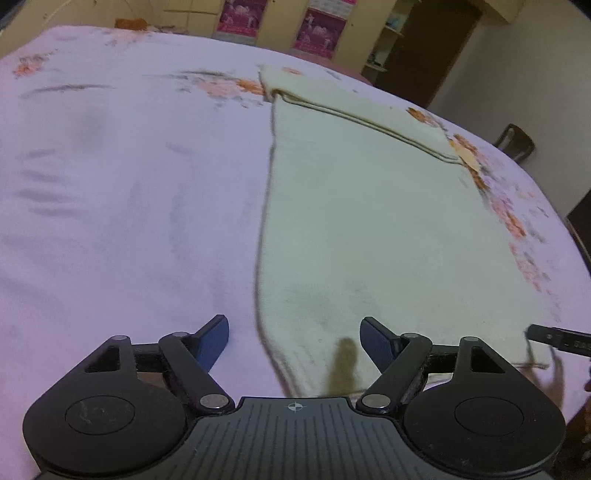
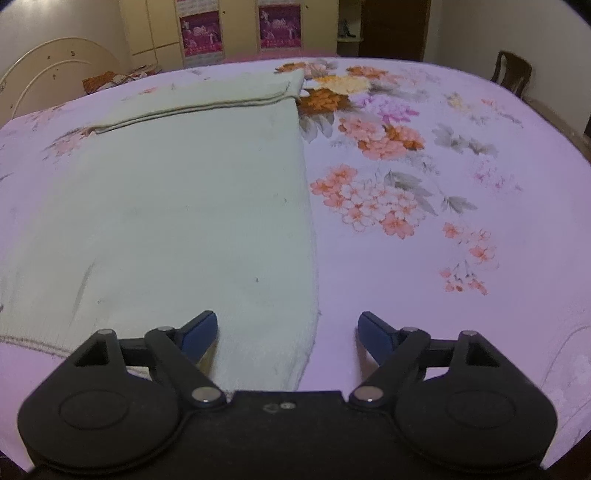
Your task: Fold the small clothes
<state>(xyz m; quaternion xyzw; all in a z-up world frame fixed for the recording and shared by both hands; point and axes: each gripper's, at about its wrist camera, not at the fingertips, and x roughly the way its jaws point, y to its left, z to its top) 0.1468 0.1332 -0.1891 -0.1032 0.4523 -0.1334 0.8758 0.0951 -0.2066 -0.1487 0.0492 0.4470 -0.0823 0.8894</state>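
A pale cream cloth [image 1: 369, 206] lies flat on the pink floral bedsheet [image 1: 110, 184], and its far end is folded back in a narrow band [image 1: 354, 107]. My left gripper [image 1: 293, 325] is open just above the cloth's near left corner, one blue pad [image 1: 212, 341] over the sheet and the other over the cloth. In the right wrist view the same cloth [image 2: 177, 206] fills the left half. My right gripper [image 2: 288, 317] is open astride its near right corner. Neither pair of pads presses the fabric. A dark finger [image 1: 557, 338] of the other gripper pokes in at the right edge.
The bed's right half carries a big flower print [image 2: 373, 166]. Behind the bed stand cupboards with pink posters [image 2: 201, 31], a white headboard [image 2: 55, 70], an orange patterned cushion [image 2: 107, 79], a dark door [image 2: 391, 26] and a wooden chair [image 2: 511, 72].
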